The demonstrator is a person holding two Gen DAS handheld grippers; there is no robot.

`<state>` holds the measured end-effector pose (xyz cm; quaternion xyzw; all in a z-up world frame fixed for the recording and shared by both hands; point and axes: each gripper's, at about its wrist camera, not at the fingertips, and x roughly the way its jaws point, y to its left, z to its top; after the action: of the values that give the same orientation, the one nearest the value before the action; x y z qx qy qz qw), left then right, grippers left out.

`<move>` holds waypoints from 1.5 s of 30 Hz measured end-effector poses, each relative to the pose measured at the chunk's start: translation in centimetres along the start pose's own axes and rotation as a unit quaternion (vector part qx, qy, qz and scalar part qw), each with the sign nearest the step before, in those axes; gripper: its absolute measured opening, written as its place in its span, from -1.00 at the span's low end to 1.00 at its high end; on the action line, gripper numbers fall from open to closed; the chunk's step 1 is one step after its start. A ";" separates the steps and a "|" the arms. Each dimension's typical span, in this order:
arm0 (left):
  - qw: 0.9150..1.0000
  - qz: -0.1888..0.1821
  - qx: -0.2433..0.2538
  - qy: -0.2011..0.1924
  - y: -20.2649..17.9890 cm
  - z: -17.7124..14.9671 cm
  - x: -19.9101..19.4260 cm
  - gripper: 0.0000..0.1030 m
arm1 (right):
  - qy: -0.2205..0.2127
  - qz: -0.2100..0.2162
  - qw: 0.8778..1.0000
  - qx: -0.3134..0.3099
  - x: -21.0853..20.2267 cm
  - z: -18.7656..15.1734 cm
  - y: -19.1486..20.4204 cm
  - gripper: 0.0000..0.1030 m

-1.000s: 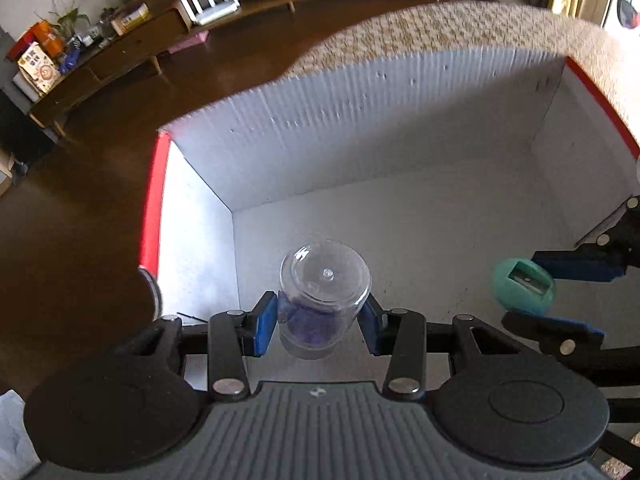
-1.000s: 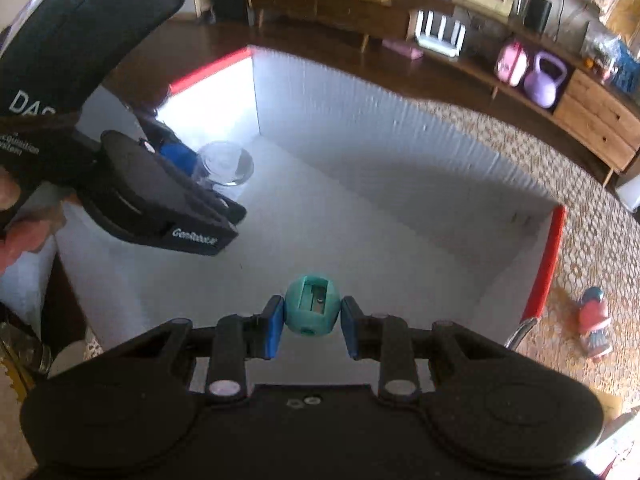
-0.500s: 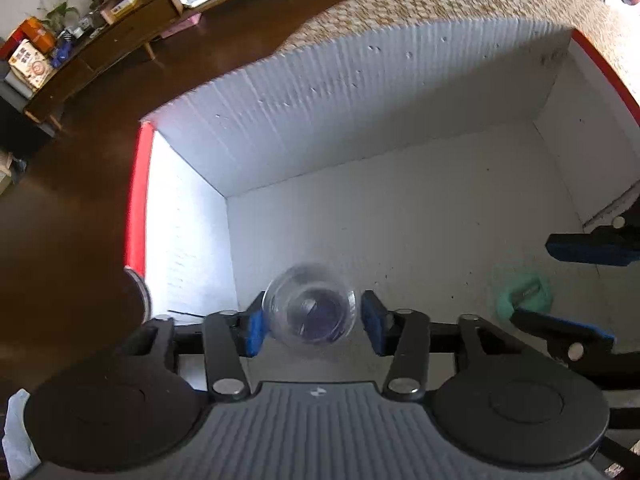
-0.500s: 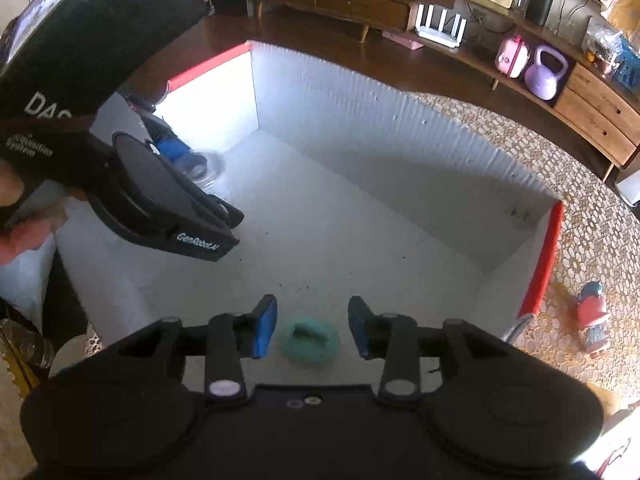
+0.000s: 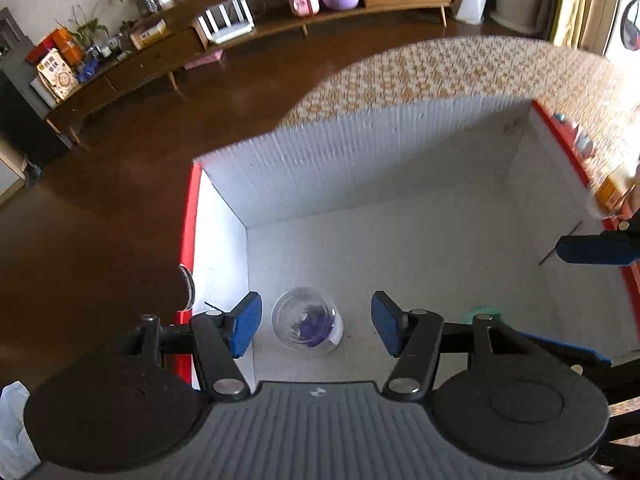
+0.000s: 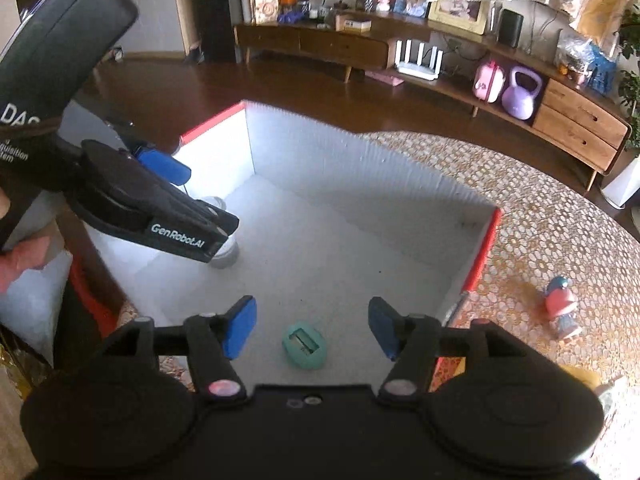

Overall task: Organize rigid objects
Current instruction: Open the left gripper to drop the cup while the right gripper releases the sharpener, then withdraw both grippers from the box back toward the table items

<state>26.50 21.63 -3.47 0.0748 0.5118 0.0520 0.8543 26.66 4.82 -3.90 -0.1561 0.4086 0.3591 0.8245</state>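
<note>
Left tongs: the left gripper (image 5: pixel 316 328) hangs over the near left corner of the box, its blue pads spread wide; its jaws have just been opening and grip nothing.
Clear jar: the small clear plastic jar with purple bits inside (image 5: pixel 306 323) lies on the box floor below and between those pads, touching neither.
Right tongs: the right gripper (image 6: pixel 312 327) is likewise spread apart, its jaws just been opening, nothing held.
Green piece: the small teal-green oval sharpener (image 6: pixel 305 345) rests on the box floor under the gap, clear of both pads.
Box: the white corrugated box with red-edged rims (image 6: pixel 360 168) sits on a patterned honeycomb table cover (image 6: pixel 560 240).
Outside the box: a small red and blue toy figure (image 6: pixel 562 308) lies on the cover, well to the right.
Far wall: a long wooden sideboard (image 6: pixel 320 46) carries a purple kettlebell (image 6: pixel 519 94) beside a pink case (image 6: pixel 489 82).
</note>
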 end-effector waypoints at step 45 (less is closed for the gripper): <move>0.981 -0.065 -0.046 -0.175 -13.8 -8.1 -13.6 0.57 | -0.163 0.027 0.980 0.115 -17.4 -14.6 -5.3 0.99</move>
<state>13.11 6.41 2.10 0.0094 0.3553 0.0061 0.9347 15.20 -15.02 0.57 0.0117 0.3117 0.3524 0.8823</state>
